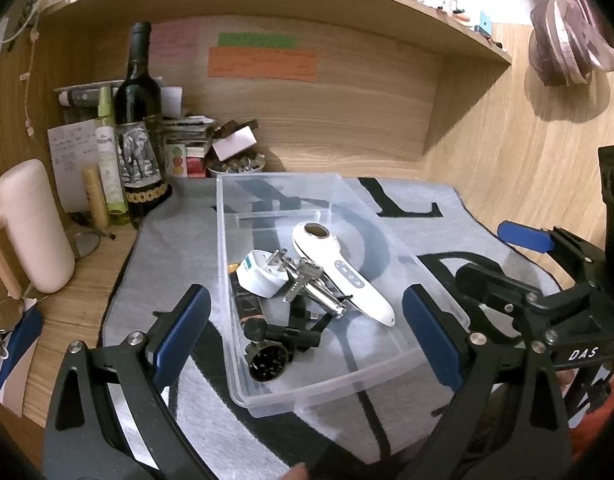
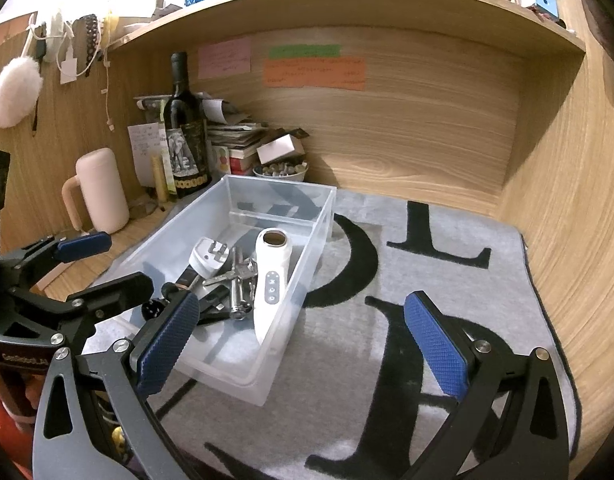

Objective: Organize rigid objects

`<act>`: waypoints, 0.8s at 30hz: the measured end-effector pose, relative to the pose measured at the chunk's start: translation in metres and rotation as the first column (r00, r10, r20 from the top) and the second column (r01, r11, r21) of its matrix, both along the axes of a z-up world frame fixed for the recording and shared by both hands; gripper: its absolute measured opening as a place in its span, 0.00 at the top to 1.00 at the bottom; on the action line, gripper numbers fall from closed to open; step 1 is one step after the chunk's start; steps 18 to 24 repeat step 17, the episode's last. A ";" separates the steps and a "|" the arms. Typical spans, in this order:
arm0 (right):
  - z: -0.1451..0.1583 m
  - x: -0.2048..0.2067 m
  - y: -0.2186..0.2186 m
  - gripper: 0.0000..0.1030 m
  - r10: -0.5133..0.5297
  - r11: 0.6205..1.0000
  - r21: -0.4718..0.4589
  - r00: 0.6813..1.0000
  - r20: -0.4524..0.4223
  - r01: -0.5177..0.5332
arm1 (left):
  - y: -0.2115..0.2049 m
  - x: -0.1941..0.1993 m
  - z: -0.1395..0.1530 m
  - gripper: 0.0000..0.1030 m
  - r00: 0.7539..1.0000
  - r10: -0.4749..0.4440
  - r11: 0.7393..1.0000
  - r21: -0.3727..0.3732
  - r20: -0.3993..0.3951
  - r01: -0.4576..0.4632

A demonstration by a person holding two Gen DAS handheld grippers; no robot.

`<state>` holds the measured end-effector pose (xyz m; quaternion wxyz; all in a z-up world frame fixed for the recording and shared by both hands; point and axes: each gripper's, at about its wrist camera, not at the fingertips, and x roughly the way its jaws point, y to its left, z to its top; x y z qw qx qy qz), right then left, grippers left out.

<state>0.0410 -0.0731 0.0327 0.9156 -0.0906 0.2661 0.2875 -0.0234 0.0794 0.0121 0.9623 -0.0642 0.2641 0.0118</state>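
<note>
A clear plastic bin [image 1: 275, 396] is seen standing on a grey mat [image 1: 171, 264] printed with large black letters, toward the mat's left edge. Only in the right wrist view are the letters "L" and part of "O" made out, along with the bare right half of the mat [image 2: 467, 292] and a white fluffy puff [image 2: 15, 92] hung on the left wall. Only in the left wrist view is a striped cloth bundle [image 1: 567, 40] shown hanging at the upper right.

"DAS" can be read on the right gripper's body in the left wrist view; the sticky notes [image 2: 313, 72] on the back panel carry writing too blurred to read. An elephant is pictured on the label of the dark wine bottle [image 1: 141, 132] at the desk's back left corner.

Inside the bin are piled a white handheld device [image 1: 339, 268] with a row of buttons, a white plug adapter [image 1: 259, 276], keys [image 1: 303, 276] and black items (not identifiable).

The left gripper [image 1: 307, 332] is spread wide and holds nothing, its fingers framing the bin's near end. The right gripper [image 2: 303, 344] is likewise spread and empty, over the mat just beside the bin's near right corner.
</note>
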 end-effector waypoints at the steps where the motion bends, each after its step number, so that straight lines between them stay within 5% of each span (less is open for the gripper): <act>1: 0.001 0.000 0.000 0.00 0.000 1.000 -0.001 1.000 0.002 0.000 | 0.000 0.000 0.000 0.05 1.000 -0.003 1.000 -0.004 -0.002 0.003; 24: 0.000 0.001 0.000 0.00 -0.008 1.000 0.003 1.000 -0.005 0.008 | -0.001 0.001 -0.002 0.05 1.000 -0.008 1.000 -0.006 -0.010 0.008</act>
